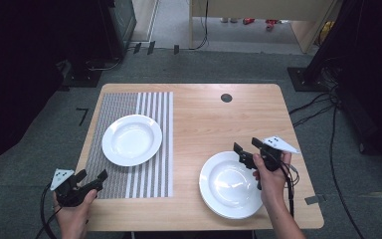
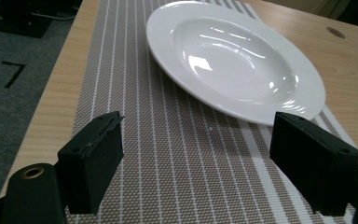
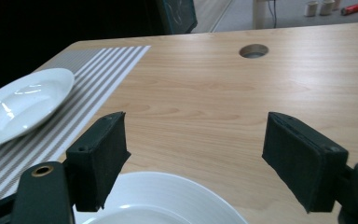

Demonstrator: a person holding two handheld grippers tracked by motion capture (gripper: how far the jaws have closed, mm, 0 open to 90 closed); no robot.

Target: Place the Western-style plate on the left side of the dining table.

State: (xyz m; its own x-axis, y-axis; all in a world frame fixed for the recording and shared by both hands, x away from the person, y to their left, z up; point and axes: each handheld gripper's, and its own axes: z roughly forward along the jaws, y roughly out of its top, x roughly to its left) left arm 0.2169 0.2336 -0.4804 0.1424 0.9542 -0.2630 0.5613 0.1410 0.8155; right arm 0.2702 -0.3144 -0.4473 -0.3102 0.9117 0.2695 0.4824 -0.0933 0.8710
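On the light wooden table [image 1: 204, 119], a grey striped woven placemat [image 1: 151, 144] covers the 9 o'clock side, and a round white deep plate [image 1: 132, 140] lies on it. A second round white deep plate [image 1: 229, 185] rests on bare wood toward 5 o'clock. The left gripper [image 1: 90, 179] hovers at 7 o'clock over the placemat corner, jaws wide apart, holding nothing. The right gripper [image 1: 247, 147] stands over the second plate's far rim, jaws also wide apart and empty.

Bare bench [image 1: 204, 119] is lying open between the two plates; the left plate [image 1: 132, 139] is occupying the mat [image 1: 129, 174], the right plate [image 1: 229, 185] is blocking the near right corner.
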